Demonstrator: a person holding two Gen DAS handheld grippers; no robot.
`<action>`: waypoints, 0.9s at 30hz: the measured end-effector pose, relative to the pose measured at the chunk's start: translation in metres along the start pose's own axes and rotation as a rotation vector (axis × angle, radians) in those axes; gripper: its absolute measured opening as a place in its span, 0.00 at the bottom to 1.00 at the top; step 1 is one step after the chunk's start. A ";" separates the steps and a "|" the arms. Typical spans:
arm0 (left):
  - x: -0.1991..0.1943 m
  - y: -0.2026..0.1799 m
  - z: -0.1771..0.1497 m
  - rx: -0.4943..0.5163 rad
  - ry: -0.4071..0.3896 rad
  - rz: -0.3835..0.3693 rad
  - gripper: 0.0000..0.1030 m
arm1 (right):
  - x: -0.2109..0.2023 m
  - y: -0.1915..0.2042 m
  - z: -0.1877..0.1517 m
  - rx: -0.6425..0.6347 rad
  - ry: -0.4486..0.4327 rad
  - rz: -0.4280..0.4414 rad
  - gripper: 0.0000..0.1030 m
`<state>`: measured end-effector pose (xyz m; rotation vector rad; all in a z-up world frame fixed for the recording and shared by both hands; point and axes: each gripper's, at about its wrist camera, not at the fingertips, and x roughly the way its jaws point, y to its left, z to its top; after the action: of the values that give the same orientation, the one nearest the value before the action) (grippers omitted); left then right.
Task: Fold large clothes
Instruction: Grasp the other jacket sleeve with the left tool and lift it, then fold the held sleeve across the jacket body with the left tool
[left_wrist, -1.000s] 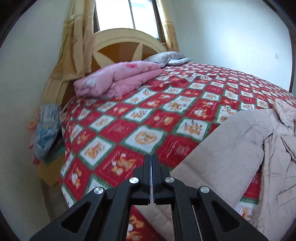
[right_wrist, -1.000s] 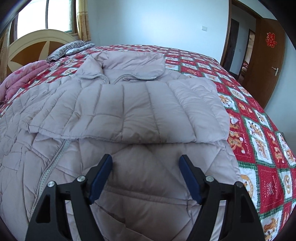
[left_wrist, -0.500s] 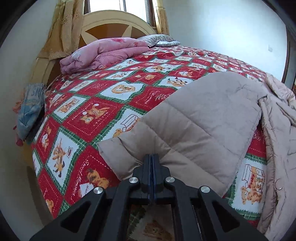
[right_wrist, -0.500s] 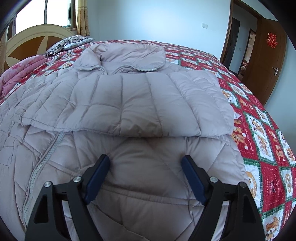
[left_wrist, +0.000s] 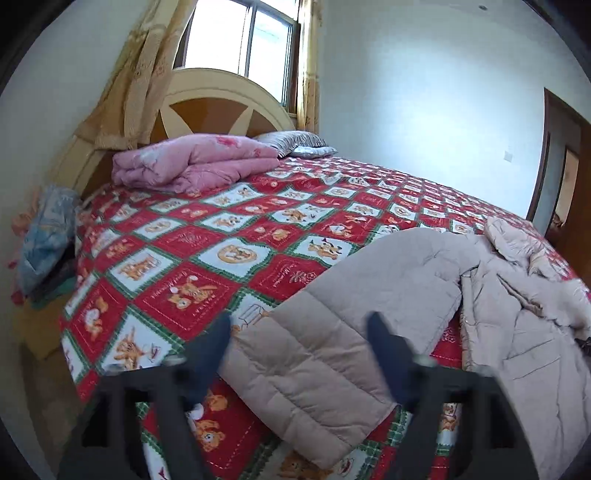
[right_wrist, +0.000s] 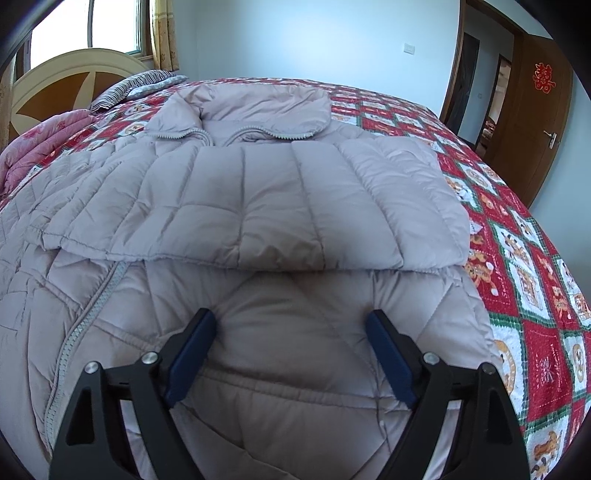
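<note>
- Left claw (left_wrist: 299, 332): jaws just sprung wide, released, blurred, above one sleeve (left_wrist: 332, 332) of the padded coat (right_wrist: 258, 206).
- Right claw (right_wrist: 291, 332): spread, gripping nothing, over the coat.
- Coat lies on the bed (left_wrist: 221, 236).

A home bedroom: a large bed (left_wrist: 229, 254) wearing a red patchwork quilt is filling the room, a folded pink duvet (left_wrist: 192, 162) lying near its arched headboard (left_wrist: 207, 107), beneath a curtained window (left_wrist: 236, 40).

A red double-happiness sign (right_wrist: 542, 78) stands on the brown door (right_wrist: 535, 122), upper right; quilt (left_wrist: 192, 258) lettering too small to read.
</note>
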<state>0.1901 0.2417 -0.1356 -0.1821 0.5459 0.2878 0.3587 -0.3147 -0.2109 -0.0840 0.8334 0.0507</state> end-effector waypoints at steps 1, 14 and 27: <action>0.003 0.000 0.001 -0.001 0.025 -0.012 0.98 | 0.000 0.000 0.000 0.002 -0.001 0.001 0.85; 0.040 0.004 -0.031 -0.074 0.200 -0.004 0.98 | 0.000 0.000 0.000 0.003 -0.001 0.001 0.86; 0.012 -0.009 0.014 0.010 0.113 -0.049 0.15 | -0.001 -0.001 0.000 0.006 -0.004 -0.004 0.88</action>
<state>0.2095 0.2394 -0.1297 -0.2022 0.6536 0.2277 0.3580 -0.3156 -0.2097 -0.0804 0.8290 0.0445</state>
